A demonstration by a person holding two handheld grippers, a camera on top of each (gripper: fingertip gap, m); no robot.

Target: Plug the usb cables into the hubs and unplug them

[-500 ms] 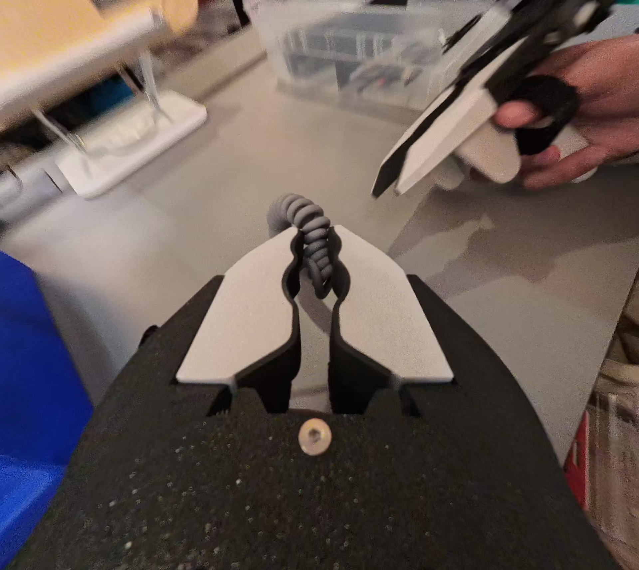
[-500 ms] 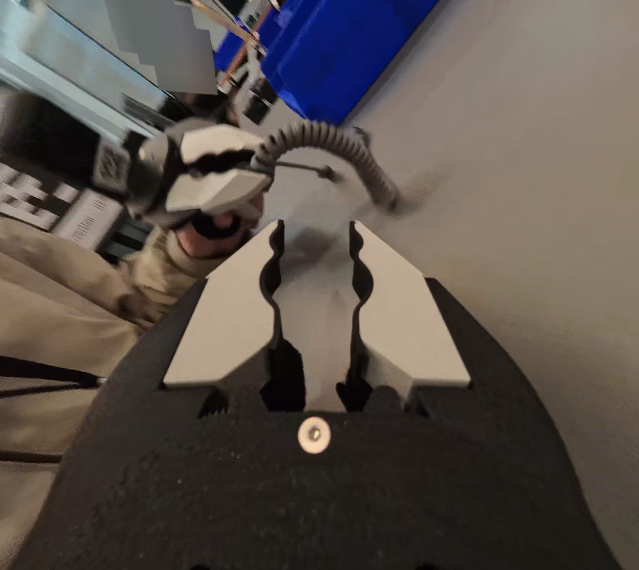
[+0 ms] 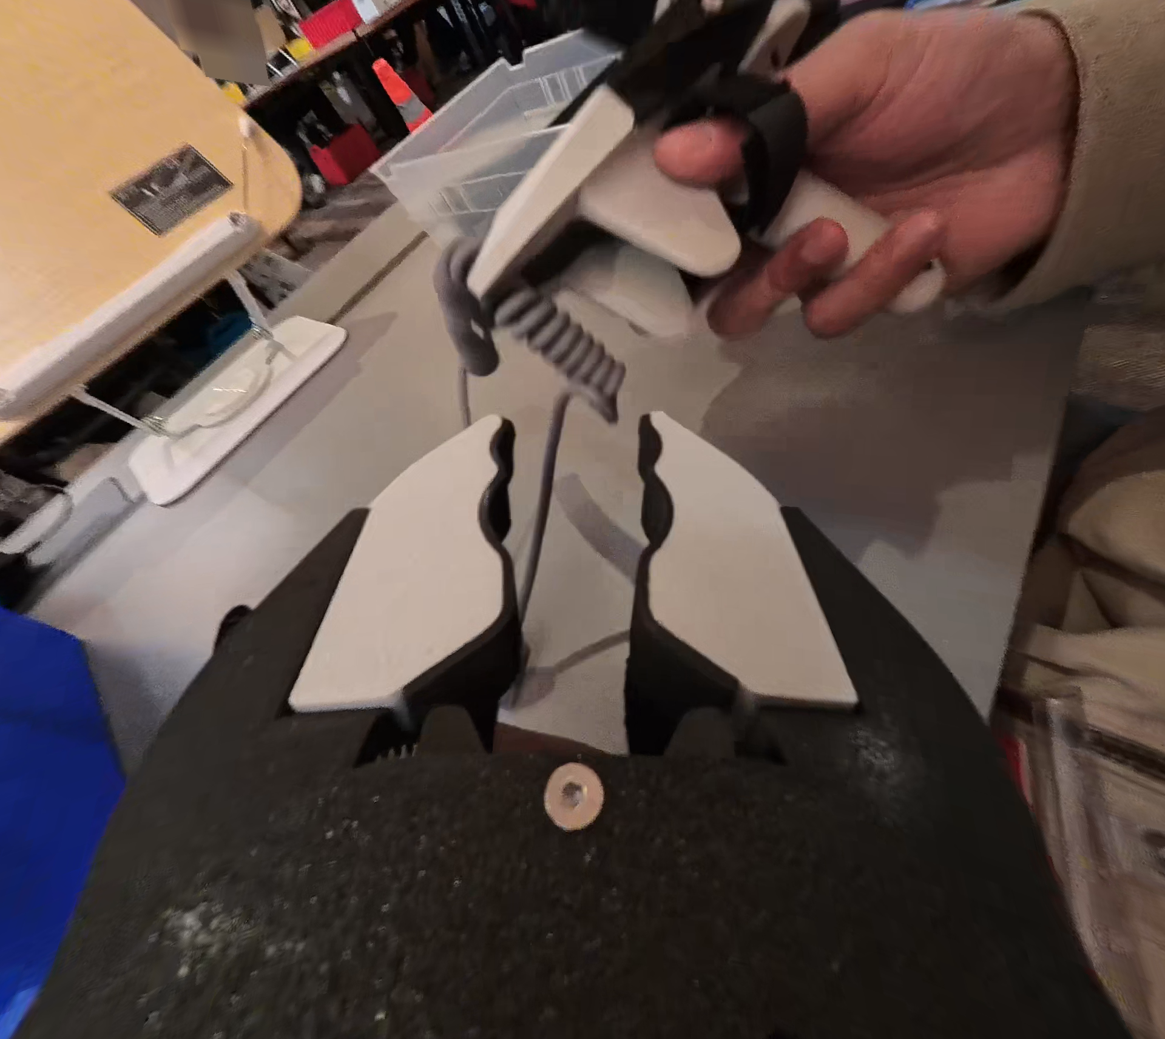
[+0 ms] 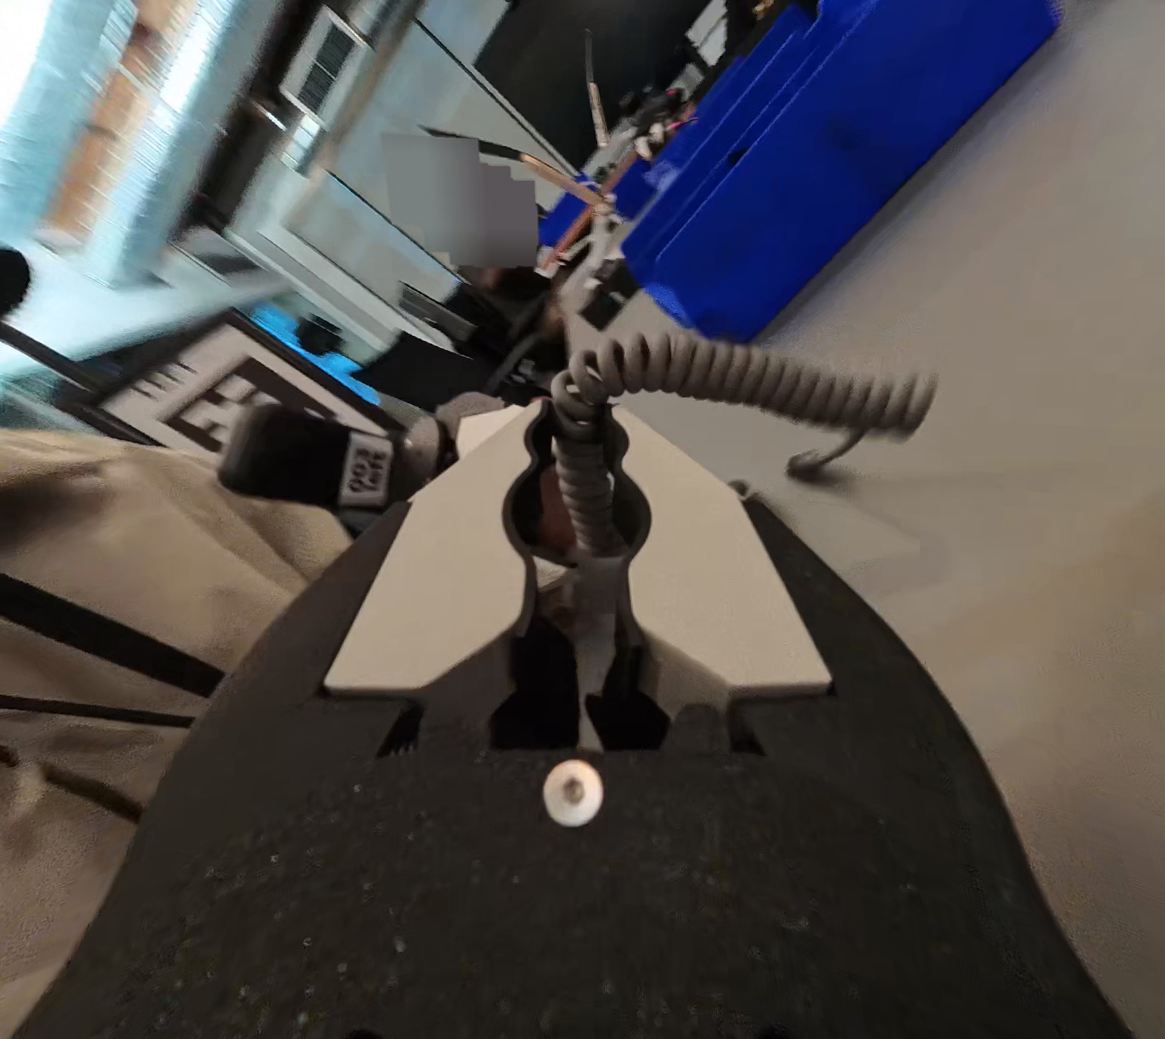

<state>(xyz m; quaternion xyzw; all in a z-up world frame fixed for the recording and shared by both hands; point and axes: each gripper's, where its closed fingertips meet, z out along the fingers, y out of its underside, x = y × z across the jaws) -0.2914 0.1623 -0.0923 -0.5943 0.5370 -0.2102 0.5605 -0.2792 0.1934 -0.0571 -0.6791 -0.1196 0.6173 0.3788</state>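
Plain grey surface [image 3: 265, 517], no hub in sight. The coiled usb cable [image 4: 744, 372] just swapped owners: left tool [image 3: 577, 429] now released, right tool [image 4: 580, 423] clenched on it midair, so plugging probably comes next

The coiled cable [image 4: 744, 372] is grey. The fingers [image 3: 416, 567] are pale grey on top with black inner edges, set in speckled black bodies. The desk [image 3: 882, 473] is light grey; the bins [image 4: 851, 158] are bright blue.
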